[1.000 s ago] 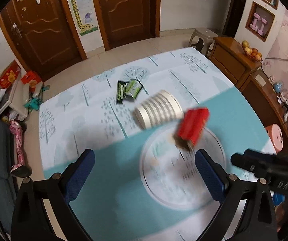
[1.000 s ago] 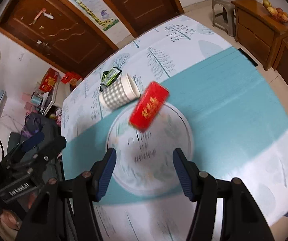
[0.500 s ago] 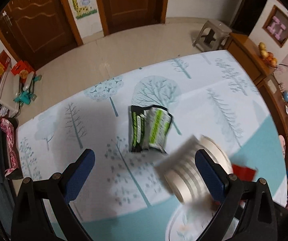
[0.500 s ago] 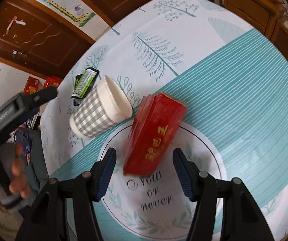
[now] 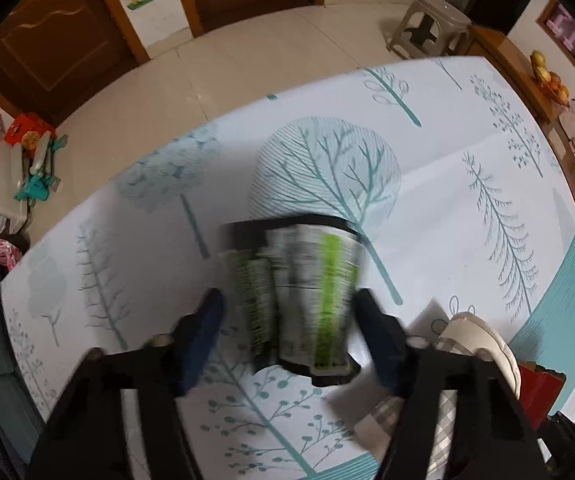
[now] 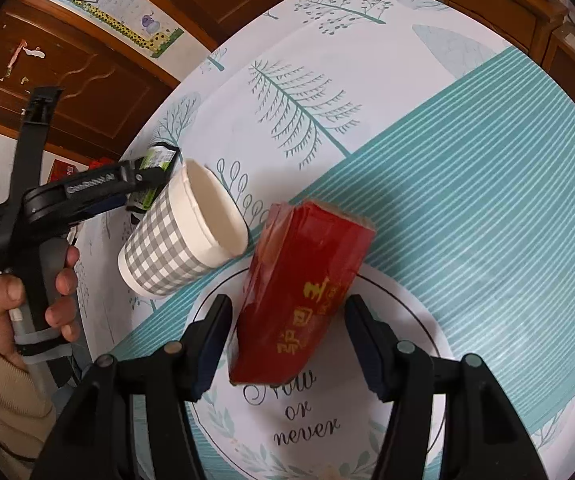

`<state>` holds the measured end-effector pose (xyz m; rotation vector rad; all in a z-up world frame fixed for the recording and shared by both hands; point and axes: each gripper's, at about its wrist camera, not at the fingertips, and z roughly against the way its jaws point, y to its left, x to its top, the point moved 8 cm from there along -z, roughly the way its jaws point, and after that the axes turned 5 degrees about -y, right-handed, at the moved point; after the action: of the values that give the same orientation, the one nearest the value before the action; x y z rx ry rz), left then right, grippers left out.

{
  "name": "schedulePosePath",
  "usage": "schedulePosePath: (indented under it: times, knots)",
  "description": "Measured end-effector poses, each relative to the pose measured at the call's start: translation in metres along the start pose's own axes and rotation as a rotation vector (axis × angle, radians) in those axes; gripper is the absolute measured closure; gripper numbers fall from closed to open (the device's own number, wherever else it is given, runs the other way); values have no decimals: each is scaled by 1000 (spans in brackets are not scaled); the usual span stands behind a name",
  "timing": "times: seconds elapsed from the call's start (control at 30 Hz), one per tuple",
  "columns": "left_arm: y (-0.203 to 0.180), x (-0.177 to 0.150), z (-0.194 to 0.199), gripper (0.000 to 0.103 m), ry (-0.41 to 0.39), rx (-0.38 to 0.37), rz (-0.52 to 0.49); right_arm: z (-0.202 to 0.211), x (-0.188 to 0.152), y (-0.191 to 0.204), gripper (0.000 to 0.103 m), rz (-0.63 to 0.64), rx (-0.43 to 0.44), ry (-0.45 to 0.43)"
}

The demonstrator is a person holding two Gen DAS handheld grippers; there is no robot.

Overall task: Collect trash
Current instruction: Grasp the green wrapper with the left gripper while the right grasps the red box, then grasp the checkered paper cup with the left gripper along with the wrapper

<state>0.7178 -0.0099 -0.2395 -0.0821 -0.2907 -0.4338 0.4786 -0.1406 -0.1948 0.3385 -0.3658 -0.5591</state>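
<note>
A crumpled green, white and black wrapper [image 5: 295,296] lies on the tree-print tablecloth [image 5: 427,200]. My left gripper [image 5: 291,328] is open with its fingers on either side of the wrapper's near end. A red packet [image 6: 299,296] lies on the cloth's round print. My right gripper [image 6: 287,336] is open around its near end. A grey checked paper cup [image 6: 179,236] lies on its side between the two items; it also shows in the left wrist view [image 5: 463,344]. The left gripper [image 6: 143,176] and the wrapper [image 6: 155,160] show in the right wrist view.
The table's far edge [image 5: 247,108] drops to a tiled floor. A plastic stool [image 5: 427,24] and a wooden cabinet [image 5: 527,80] with fruit stand at the right. Boxes and clutter [image 5: 15,148] lie on the floor at the left.
My left gripper has moved forward and down from above the plate print to the wrapper, which now sits between its fingers. My right gripper has closed in on the red packet.
</note>
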Motion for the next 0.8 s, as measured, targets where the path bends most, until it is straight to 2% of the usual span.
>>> schedulePosePath:
  times: [0.1,0.17,0.23,0.3,0.5,0.63,0.8]
  knots:
    - [-6,3,0,58,-25,1,-26,0,0,0,45,7,2,-7]
    - [-8,4,0,79,-37,-5,-40,0,0,1,46,12,0,-12]
    - [-9,4,0,91,-43,-17,-51,-1,1,1,48,20,-2,-17]
    - [-9,2,1,92,-45,-33,-59,-1,0,1,52,21,4,-17]
    - [-22,-8,14,93,-63,-75,-98,-1,1,-3,55,25,33,-23]
    - [-27,-10,41,93,-102,-130,-102,1,0,-5,55,8,49,-24]
    - [-45,-23,70,93,-122,-216,-177,2,-3,-7,55,-4,58,-23]
